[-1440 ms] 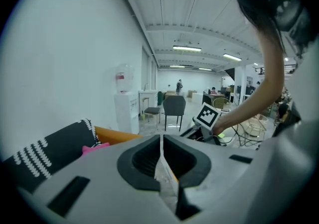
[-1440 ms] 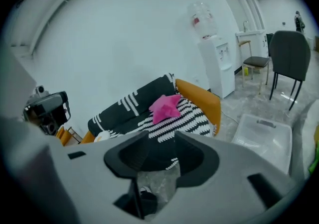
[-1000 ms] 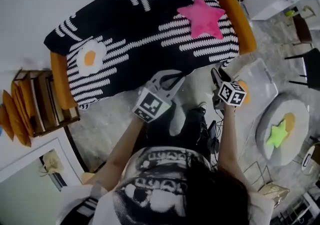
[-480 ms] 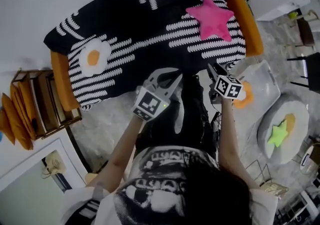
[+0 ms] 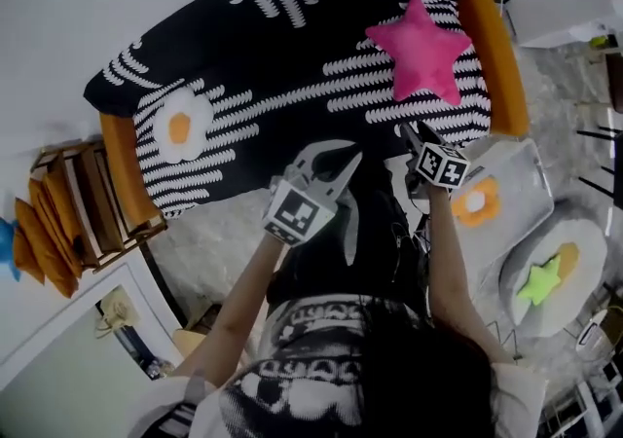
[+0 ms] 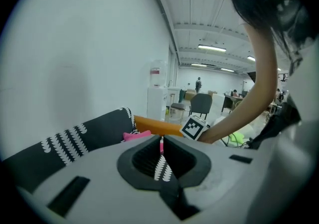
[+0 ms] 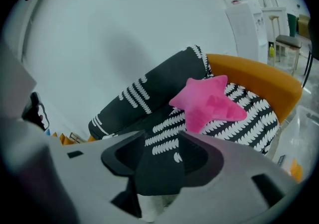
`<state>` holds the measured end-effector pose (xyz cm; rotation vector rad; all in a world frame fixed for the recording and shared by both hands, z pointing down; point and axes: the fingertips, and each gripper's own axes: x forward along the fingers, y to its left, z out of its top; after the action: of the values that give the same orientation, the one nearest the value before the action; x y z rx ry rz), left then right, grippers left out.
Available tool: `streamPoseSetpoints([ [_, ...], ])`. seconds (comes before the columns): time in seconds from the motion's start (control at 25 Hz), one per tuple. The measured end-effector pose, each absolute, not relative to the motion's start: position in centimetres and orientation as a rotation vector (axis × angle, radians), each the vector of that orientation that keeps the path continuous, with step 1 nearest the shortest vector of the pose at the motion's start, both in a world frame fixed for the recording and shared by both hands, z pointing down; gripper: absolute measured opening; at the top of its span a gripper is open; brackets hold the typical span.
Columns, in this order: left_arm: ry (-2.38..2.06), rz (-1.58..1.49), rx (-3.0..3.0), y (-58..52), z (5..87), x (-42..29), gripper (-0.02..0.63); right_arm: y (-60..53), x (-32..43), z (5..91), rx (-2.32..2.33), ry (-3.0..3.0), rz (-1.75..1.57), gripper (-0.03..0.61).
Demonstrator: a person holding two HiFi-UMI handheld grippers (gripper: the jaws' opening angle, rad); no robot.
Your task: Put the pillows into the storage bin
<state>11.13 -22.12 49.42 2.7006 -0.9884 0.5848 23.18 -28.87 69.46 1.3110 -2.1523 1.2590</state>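
A pink star pillow [image 5: 423, 49] lies on the right end of the black-and-white patterned sofa [image 5: 292, 47]; it also shows in the right gripper view [image 7: 209, 101]. A fried-egg pillow [image 5: 183, 123] lies on the sofa's left end. My right gripper [image 5: 409, 132] [image 7: 162, 143] hangs just short of the sofa's front edge below the star, its jaws opening with nothing between them. My left gripper [image 5: 336, 156] [image 6: 161, 143] is held beside it, jaws almost together with only a thin slit, empty. The clear storage bin [image 5: 516, 173] stands on the floor at right with an orange flower-shaped pillow [image 5: 474, 202] inside.
A round grey pouf [image 5: 574, 241] at the far right carries a green star cushion [image 5: 543, 280] and an orange one. A wooden rack [image 5: 97, 222] with orange cushions stands left of the sofa. A white cabinet [image 5: 569, 8] is at the upper right. Cables lie on the floor by my legs.
Both grippers have come nearer to the sofa's front edge. The right one has moved up towards the pink star. The bin and its orange pillow have come further into view.
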Motion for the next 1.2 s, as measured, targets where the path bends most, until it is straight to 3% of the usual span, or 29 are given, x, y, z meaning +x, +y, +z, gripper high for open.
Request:
streamPoseSetpoints([
  [0.16, -1.002, 0.581, 2.637, -26.5, 51.4, 12.5, 0.017, -31.7, 23.0, 74.5, 1.273, -2.077, 1.447, 0.224],
  [0.52, -1.020, 0.666, 2.538, -32.3, 57.2, 12.6, 0.017, -36.1, 22.8, 86.7, 1.396, -1.790, 1.872, 0.333],
  [0.88, -1.025, 0.729, 2.438, -35.7, 60.4, 12.5, 0.017, -39.3, 23.1, 93.1, 1.332, -1.718, 1.864, 0.354],
  [0.92, -1.024, 0.724, 2.431, -35.8, 60.6, 12.6, 0.017, -39.4, 22.7, 93.1, 1.299, -1.737, 1.856, 0.344],
  [1.0, -1.012, 0.720, 2.438, -36.3, 60.8, 12.9, 0.017, -40.1, 22.0, 92.7, 1.266, -1.768, 1.855, 0.252],
  [1.2, -0.976, 0.751, 2.522, -35.2, 59.7, 13.1, 0.017, -41.1, 21.8, 88.5, 1.342, -1.779, 2.094, 0.196],
])
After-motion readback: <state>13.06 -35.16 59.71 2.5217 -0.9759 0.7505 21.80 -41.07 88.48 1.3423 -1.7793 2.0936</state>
